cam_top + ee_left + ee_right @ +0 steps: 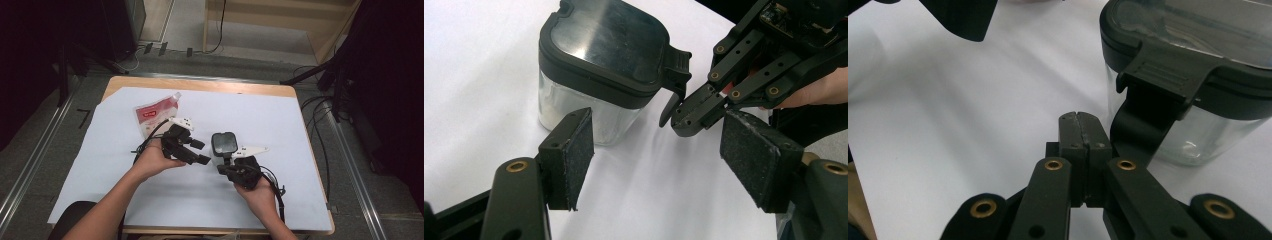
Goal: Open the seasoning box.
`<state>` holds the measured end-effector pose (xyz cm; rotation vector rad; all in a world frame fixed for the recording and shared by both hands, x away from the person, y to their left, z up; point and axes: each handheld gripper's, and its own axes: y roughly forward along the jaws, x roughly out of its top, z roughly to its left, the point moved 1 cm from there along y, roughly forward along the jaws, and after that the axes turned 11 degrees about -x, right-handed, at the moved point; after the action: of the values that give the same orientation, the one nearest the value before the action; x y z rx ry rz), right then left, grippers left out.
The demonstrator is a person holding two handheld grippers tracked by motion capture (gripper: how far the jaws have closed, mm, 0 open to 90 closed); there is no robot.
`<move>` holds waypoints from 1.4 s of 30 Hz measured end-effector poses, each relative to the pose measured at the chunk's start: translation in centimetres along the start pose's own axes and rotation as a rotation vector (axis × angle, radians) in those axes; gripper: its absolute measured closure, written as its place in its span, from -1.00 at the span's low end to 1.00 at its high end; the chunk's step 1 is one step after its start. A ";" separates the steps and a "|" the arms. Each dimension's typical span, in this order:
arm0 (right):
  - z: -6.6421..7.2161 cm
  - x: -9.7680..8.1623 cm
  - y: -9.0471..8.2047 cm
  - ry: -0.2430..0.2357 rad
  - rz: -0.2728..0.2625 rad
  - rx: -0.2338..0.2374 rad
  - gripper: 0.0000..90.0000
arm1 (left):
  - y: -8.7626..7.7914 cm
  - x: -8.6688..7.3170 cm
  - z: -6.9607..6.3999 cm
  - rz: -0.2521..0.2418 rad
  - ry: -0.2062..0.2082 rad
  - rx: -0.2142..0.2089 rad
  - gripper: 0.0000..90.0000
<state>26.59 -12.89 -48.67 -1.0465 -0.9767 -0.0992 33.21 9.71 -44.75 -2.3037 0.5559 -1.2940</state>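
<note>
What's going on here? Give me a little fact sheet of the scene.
Surface: table covered by white sheet
Main item: clear container with dark lid on, latch flap lifted
Right tool: jaws shut, tip beside the latch flap
Left tool: jaws open, nothing between them, facing the container
Also there: red and white pouch at the back left

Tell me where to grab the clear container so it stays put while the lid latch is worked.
Grip the clear container across its glass body, below the black lid, coming in level with the open left gripper. The walls there look straight, and the right gripper, shut, sits at the latch side.
</note>
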 end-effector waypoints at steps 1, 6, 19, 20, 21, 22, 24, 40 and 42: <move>-0.1 0.0 0.0 -0.001 0.000 0.003 1.00 | 0.0 0.0 0.0 0.000 0.000 0.000 -0.32; -0.2 -0.1 0.0 -0.004 0.004 -0.002 1.00 | 0.0 0.0 0.0 0.001 0.001 -0.003 -0.31; -1.5 -0.3 -0.6 0.026 0.008 -0.031 1.00 | -0.1 -0.1 0.1 -0.004 -0.007 0.004 -0.31; -1.5 -0.3 -0.7 0.036 0.009 -0.032 1.00 | -0.1 -0.1 0.1 -0.004 -0.008 0.003 -0.31; -1.7 -0.3 -0.8 0.036 0.007 -0.032 1.00 | -0.1 -0.1 0.1 -0.003 -0.008 0.005 -0.31; -1.7 -0.3 -0.9 0.039 0.007 -0.032 1.00 | -0.1 0.0 0.1 -0.003 -0.008 0.005 -0.31; -1.9 -0.4 -1.0 0.047 0.010 -0.034 1.00 | -0.1 0.0 0.1 -0.003 -0.006 0.006 -0.31; -3.6 -0.6 -1.8 0.091 0.010 -0.075 1.00 | -0.1 0.0 0.1 0.003 -0.003 0.008 -0.31; -3.8 -0.6 -1.8 0.093 0.011 -0.084 1.00 | -0.1 -0.1 0.1 -0.001 -0.003 0.012 -0.31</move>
<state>27.71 -16.98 -48.42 -1.1140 -0.8884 -0.1798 33.30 9.86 -44.78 -2.2958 0.5445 -1.2912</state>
